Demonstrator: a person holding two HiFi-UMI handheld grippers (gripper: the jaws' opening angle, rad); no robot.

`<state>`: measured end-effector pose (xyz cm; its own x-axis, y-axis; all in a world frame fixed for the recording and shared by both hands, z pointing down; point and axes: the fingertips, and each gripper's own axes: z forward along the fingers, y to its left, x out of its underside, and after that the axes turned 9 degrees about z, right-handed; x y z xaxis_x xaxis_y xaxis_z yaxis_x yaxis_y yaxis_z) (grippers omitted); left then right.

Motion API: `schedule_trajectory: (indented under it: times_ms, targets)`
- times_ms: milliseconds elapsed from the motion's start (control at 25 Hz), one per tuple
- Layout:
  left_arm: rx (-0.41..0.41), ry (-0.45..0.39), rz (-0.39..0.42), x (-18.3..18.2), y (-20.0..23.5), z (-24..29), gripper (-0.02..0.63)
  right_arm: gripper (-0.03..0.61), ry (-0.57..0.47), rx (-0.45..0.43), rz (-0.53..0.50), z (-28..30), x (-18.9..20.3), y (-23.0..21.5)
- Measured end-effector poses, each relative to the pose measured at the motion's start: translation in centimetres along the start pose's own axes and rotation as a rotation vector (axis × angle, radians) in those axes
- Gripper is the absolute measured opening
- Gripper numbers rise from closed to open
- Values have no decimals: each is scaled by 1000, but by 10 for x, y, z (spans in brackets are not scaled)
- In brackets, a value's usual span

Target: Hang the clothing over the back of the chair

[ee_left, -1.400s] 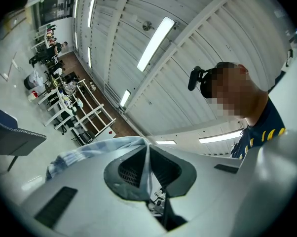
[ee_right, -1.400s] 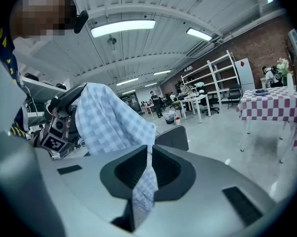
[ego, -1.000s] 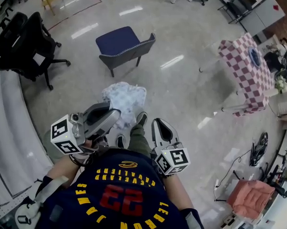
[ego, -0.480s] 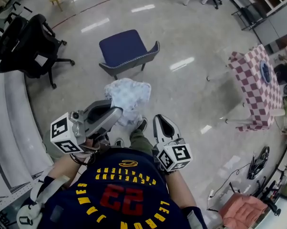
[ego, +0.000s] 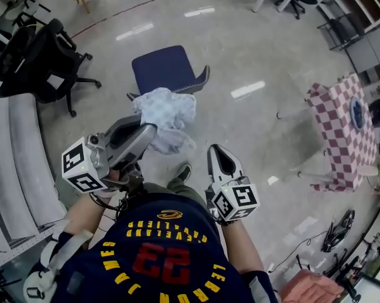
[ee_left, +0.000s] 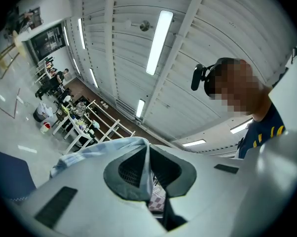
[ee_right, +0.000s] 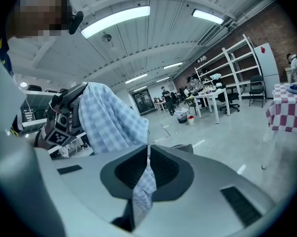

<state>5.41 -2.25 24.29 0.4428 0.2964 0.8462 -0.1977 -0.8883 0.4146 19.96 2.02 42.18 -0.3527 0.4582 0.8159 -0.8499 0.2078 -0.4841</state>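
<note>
A light blue checked piece of clothing [ego: 166, 113] hangs bunched just in front of the dark blue chair [ego: 166, 68], close to its grey-edged back. My left gripper [ego: 149, 131] is shut on the cloth's near side; in the left gripper view the fabric [ee_left: 92, 152] drapes over the jaws. My right gripper [ego: 218, 149] sits lower right. In the right gripper view a strip of the checked cloth [ee_right: 144, 187] is pinched between its shut jaws, the main bundle [ee_right: 109, 120] hangs at left, and the chair's back [ee_right: 185, 147] shows just beyond.
A black office chair [ego: 41, 59] stands at the left, with a curved white bench [ego: 13, 169] near it. A table with a red-checked cover [ego: 338, 128] is at the right. White tables and shelves [ee_right: 222, 88] line the far side of the room.
The person has stepped closer to the blue chair. The clothing has risen with the left gripper and now hangs right by the chair's back.
</note>
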Motion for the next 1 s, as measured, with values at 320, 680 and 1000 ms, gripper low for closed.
schedule_trajectory:
  times_ms: [320,680,1000]
  targets:
    - [-40,-8,46,-18,41,42,21,11,10,-16,-10,28,-26,-24]
    - [21,-37,83,-65,95,80,21,11,4,28,25,74,-39,-29]
    - [-28,-6,46,-79,196,86,21,11,3,121,78,102,-41,-38]
